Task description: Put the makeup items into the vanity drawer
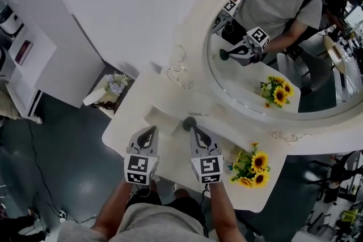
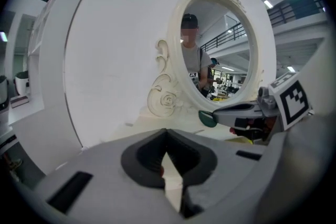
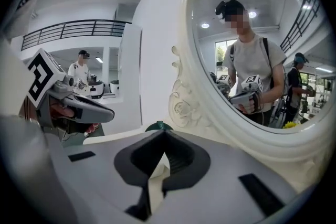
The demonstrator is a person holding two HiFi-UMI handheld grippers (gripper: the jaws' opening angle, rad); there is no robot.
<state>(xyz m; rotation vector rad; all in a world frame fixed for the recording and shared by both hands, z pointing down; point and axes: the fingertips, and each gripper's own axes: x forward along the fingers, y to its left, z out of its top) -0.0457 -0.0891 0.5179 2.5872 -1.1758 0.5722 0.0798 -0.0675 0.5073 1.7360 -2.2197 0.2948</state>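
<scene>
**Item:** small dark-green round makeup piece, being pinched at the tip of the right tool, whose jaws are closed on it. It is being held above the white vanity surface, in front of the oval mirror.

**Left tool**: being held alongside, jaws together, nothing between them.

**Vanity drawer:** not being shown in any view.

**Handling, as judged:** the piece is being gripped at the tips only, so a level, slow carry is advised. The sunflowers are to be kept clear of.
</scene>
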